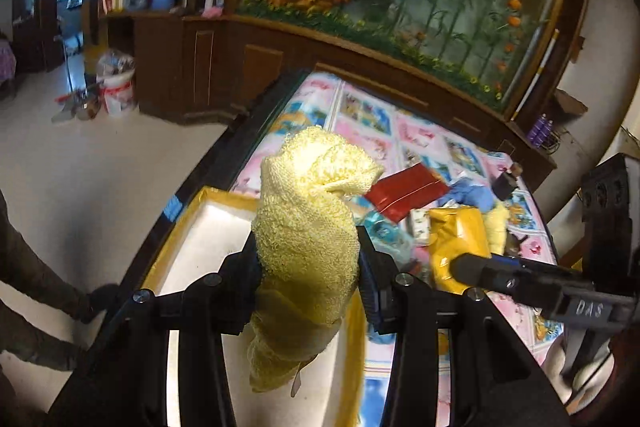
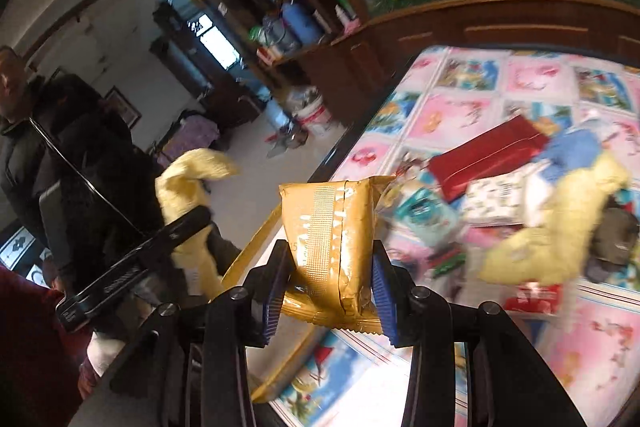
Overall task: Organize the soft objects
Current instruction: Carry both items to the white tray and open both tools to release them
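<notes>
Yellow terry cloth (image 1: 306,239) is clamped between the jaws of the left gripper (image 1: 308,281), which holds it above the white box (image 1: 200,239) with the yellow rim at the table's edge; the right gripper (image 2: 326,291) grips a gold foil packet (image 2: 328,227), upright between its blue pads (image 2: 384,291). On the patterned tablecloth (image 2: 532,79) lie a red packet (image 2: 484,155), a blue cloth (image 2: 576,147) and a second yellow cloth (image 2: 552,227), close together.

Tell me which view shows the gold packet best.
The right wrist view: the gold packet sits centred and whole, clamped in the right gripper. In the left wrist view it shows only partly, behind that gripper's finger.
</notes>
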{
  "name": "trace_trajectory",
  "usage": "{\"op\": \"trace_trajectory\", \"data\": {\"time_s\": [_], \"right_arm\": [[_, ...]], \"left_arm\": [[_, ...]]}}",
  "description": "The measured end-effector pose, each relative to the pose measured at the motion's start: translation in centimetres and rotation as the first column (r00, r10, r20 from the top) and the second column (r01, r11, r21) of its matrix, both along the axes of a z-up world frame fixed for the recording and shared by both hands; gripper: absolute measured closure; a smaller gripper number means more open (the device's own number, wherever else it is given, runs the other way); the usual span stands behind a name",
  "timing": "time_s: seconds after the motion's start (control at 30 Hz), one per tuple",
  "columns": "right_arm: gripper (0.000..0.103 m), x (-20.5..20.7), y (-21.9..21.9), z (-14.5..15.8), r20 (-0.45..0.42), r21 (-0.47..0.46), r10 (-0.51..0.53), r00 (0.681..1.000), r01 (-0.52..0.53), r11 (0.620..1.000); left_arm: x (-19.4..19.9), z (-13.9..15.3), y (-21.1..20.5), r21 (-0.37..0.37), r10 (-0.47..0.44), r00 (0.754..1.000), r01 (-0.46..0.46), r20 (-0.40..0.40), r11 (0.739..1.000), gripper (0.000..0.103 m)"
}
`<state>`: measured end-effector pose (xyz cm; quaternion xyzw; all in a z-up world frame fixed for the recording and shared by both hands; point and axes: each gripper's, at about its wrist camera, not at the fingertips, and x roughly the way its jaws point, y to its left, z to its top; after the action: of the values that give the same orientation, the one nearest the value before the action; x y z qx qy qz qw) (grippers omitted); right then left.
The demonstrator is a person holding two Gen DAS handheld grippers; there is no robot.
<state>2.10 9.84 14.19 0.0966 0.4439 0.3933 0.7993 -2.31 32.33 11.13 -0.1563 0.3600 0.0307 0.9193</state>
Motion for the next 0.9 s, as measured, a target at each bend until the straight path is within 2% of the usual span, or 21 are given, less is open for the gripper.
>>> {"op": "trace_trajectory", "data": {"time_s": [0.13,0.27,0.47,0.5,0.53,0.57,0.67,0.73,0.77,0.87,0.9], "right_arm": [[0.063,1.9,5.1,-3.2,-0.035,-0.069,0.031,0.999,-0.034,0.997],[0.063,3.2,7.7,-6.2,-0.073,-0.112,0.045,0.996,-0.053,0.992],[0.06,3.8,9.7,-8.2,-0.049,-0.181,0.049,0.998,-0.058,0.982],[0.052,3.8,9.8,-8.3,-0.047,-0.185,0.047,0.998,-0.055,0.981],[0.051,3.8,9.8,-8.4,-0.048,-0.185,0.04,0.998,-0.048,0.982],[0.045,3.9,9.6,-8.4,-0.054,-0.178,0.035,0.998,-0.044,0.983],[0.043,3.6,8.6,-7.6,-0.018,-0.182,0.024,1.0,-0.027,0.983],[0.042,3.1,8.1,-6.3,0.006,-0.147,0.037,0.999,-0.036,0.989],[0.042,3.0,8.0,-5.5,-0.006,-0.096,0.051,0.999,-0.052,0.994],[0.042,2.9,9.6,-4.3,-0.088,0.066,0.165,0.982,-0.16,0.985],[0.042,3.1,10.7,-4.6,-0.133,0.102,0.206,0.969,-0.194,0.976]], "left_arm": [[2.7,-3.7,1.2,-0.028,0.022,0.997,-0.024,-0.068,0.999,0.062],[4.2,-5.6,1.9,-0.031,0.047,0.993,-0.051,-0.112,0.998,0.062],[4.1,-6.4,2.2,-0.032,0.074,0.989,-0.079,-0.13,0.996,0.058],[4.0,-6.2,2.4,-0.036,0.073,0.989,-0.078,-0.127,0.996,0.058],[3.7,-6.1,2.4,-0.04,0.073,0.99,-0.078,-0.121,0.996,0.056],[3.5,-5.8,2.5,-0.039,0.075,0.99,-0.08,-0.116,0.996,0.056],[1.8,-4.4,2.9,-0.03,0.108,0.991,-0.111,-0.085,0.993,0.056],[0.2,-3.2,3.5,-0.034,0.14,0.988,-0.142,-0.059,0.989,0.056],[-0.8,-2.5,3.9,-0.036,0.159,0.986,-0.16,-0.04,0.986,0.056],[-3.9,-0.7,4.5,-0.025,0.218,0.976,-0.217,0.014,0.976,0.05],[-4.9,-0.1,4.6,-0.002,0.262,0.965,-0.262,0.024,0.965,0.049]]}}
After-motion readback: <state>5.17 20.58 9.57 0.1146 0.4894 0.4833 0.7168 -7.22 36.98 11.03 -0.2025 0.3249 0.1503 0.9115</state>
